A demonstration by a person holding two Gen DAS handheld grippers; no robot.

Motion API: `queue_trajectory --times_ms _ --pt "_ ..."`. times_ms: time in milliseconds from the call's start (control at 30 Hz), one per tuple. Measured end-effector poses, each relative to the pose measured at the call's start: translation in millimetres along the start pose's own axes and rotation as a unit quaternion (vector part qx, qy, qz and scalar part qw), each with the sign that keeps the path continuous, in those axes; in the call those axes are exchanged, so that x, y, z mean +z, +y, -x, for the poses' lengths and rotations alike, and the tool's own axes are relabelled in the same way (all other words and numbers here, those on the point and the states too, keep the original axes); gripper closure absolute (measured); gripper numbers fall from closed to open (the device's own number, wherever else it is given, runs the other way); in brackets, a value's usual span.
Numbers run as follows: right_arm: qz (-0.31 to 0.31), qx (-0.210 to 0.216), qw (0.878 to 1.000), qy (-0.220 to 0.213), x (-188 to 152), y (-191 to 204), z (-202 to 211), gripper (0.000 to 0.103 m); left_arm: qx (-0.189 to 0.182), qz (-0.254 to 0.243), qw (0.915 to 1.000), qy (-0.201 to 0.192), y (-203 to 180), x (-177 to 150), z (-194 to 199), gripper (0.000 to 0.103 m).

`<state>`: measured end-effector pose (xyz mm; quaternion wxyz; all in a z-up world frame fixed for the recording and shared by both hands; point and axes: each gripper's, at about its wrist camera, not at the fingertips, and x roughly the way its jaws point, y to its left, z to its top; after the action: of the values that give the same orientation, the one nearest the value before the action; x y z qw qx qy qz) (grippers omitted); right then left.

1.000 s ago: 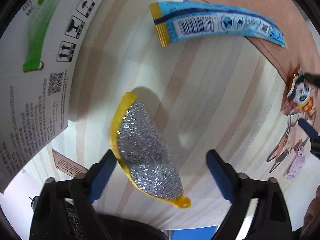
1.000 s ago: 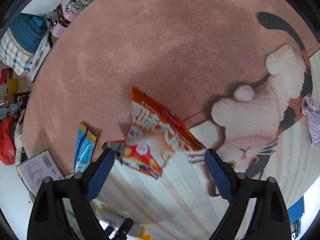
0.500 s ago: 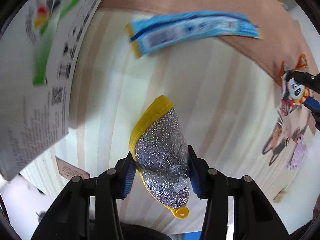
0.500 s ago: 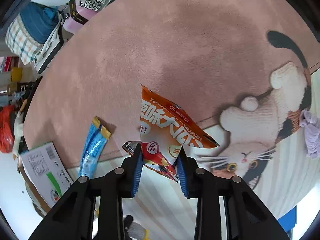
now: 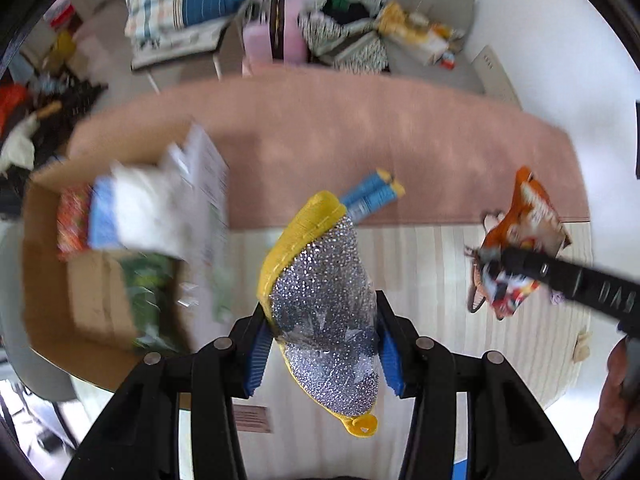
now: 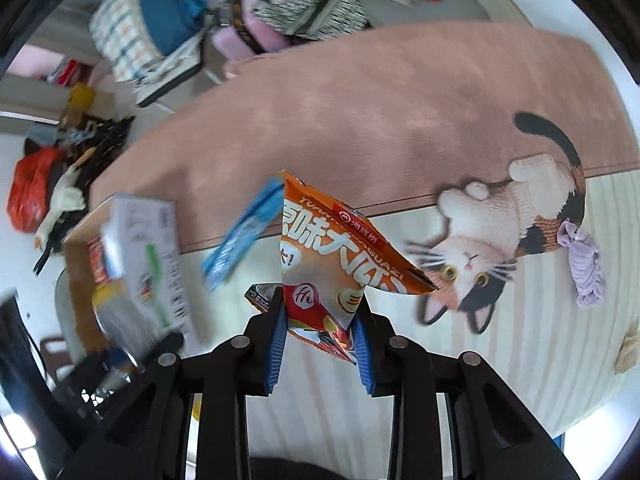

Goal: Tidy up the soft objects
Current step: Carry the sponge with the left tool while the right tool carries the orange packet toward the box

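Note:
My left gripper (image 5: 320, 328) is shut on a silver glitter scrubber with a yellow rim (image 5: 320, 280) and holds it off the floor. My right gripper (image 6: 320, 320) is shut on the lower end of an orange snack bag (image 6: 332, 248), which is also lifted. In the left wrist view the same snack bag (image 5: 524, 216) hangs at the right from the right gripper (image 5: 504, 264). A blue stick packet (image 5: 372, 194) lies across the edge of the pink rug, and it shows as a blue blur (image 6: 244, 232) in the right wrist view.
An open cardboard box (image 5: 44, 288) stands at the left, holding a white carton (image 6: 148, 248) and other packs. A pink rug with a cat picture (image 6: 400, 112) covers the floor. A purple cloth (image 6: 586, 268) lies at the right. Bags and clutter (image 5: 340, 24) line the far wall.
Both grippers closed, the left on the scrubber and the right on the snack bag. Both then rose with their loads, so the box and the room's far side came into view.

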<state>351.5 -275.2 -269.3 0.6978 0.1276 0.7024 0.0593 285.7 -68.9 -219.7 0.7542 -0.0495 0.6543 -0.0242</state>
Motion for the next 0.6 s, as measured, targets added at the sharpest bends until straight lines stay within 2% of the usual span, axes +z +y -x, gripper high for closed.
queue_trajectory --times_ms 133,300,467,600 --pt "0.03 0.015 0.999 -0.015 -23 45 25 0.071 -0.003 -0.009 0.9996 -0.027 37 0 37 0.06" --pt "0.071 0.033 0.997 -0.021 -50 125 33 0.071 -0.005 -0.002 0.9993 -0.038 107 -8 67 0.06" --pt "0.107 0.051 0.993 -0.009 -75 210 11 0.071 0.006 0.012 0.9996 -0.024 183 -18 75 0.06" --pt "0.128 0.053 0.99 0.017 -89 270 -28 0.071 0.006 0.022 0.9994 0.025 242 -17 50 0.059"
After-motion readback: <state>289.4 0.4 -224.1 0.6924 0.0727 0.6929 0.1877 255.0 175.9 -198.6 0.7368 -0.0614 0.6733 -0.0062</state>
